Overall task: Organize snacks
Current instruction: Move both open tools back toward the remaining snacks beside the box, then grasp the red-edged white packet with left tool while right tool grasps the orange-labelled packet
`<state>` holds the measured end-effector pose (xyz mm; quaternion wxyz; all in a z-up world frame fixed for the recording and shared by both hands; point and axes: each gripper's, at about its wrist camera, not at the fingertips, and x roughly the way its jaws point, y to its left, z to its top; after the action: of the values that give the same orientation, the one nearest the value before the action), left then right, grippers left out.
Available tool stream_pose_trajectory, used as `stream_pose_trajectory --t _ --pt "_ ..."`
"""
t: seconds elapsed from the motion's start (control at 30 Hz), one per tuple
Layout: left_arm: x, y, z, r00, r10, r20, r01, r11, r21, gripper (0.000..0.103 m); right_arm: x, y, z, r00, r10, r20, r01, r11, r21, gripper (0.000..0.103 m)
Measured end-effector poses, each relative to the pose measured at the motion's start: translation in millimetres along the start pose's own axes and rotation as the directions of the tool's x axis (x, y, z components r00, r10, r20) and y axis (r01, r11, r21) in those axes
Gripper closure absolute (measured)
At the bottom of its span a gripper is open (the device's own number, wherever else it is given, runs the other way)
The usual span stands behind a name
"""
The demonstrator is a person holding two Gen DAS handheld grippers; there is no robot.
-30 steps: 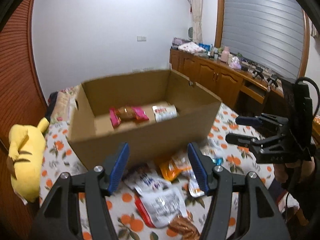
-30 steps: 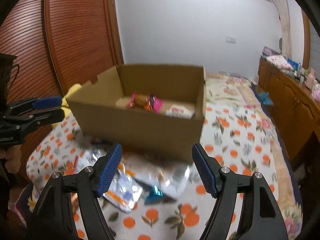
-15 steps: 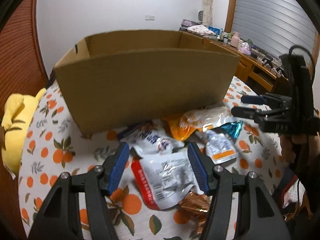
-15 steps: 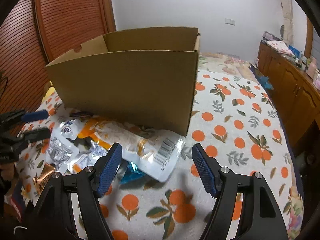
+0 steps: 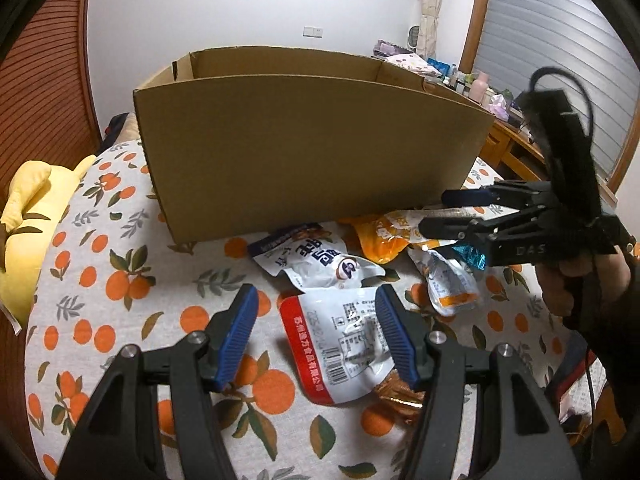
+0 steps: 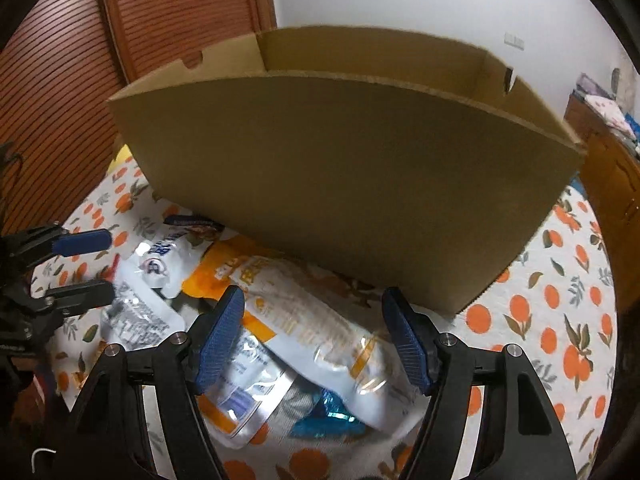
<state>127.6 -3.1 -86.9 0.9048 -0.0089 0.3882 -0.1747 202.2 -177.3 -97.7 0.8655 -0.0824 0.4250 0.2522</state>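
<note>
An open cardboard box [image 5: 304, 152] stands on the orange-print cloth; its inside is hidden from this low angle. Several snack packets lie in front of it. My left gripper [image 5: 316, 336] is open, low over a red-edged white packet [image 5: 340, 344], behind which lies a white-and-blue packet [image 5: 316, 260]. My right gripper [image 6: 314, 338] is open, just above a long orange-and-white packet [image 6: 312, 320], with a blue foil packet [image 6: 328, 420] below it. The right gripper also shows in the left wrist view [image 5: 440, 212], open above the orange packet [image 5: 380, 232].
A yellow plush toy [image 5: 28, 216] lies at the left edge of the cloth [image 5: 120, 280]. A copper foil packet [image 5: 396, 396] lies under my left gripper's right finger. A wooden sideboard [image 5: 508, 148] stands at the right, a wooden slatted door [image 6: 168, 12] behind the box.
Both grippers have dropped from above the box rim to just over the packets in front of it. The box contents went out of sight. Both stayed open.
</note>
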Motion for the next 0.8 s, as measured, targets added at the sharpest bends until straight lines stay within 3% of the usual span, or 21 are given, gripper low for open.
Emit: stream_pose_trajectory --t 0.4,0.8 --pt "3.8 3.7 -3.2 1.0 -0.013 -0.008 0.012 1.0 -0.012 0.042 -6.2 15.5 -20.1 0.999 0.003 -0.054 -0.007 0.998 -0.066 0.03" --pt "17.4 -3.3 -5.9 0.999 -0.022 -0.033 0.022 1.0 -0.009 0.041 15.8 13.3 -9.5 0.998 -0.012 -0.055 0.008 0.998 -0.066 0.028"
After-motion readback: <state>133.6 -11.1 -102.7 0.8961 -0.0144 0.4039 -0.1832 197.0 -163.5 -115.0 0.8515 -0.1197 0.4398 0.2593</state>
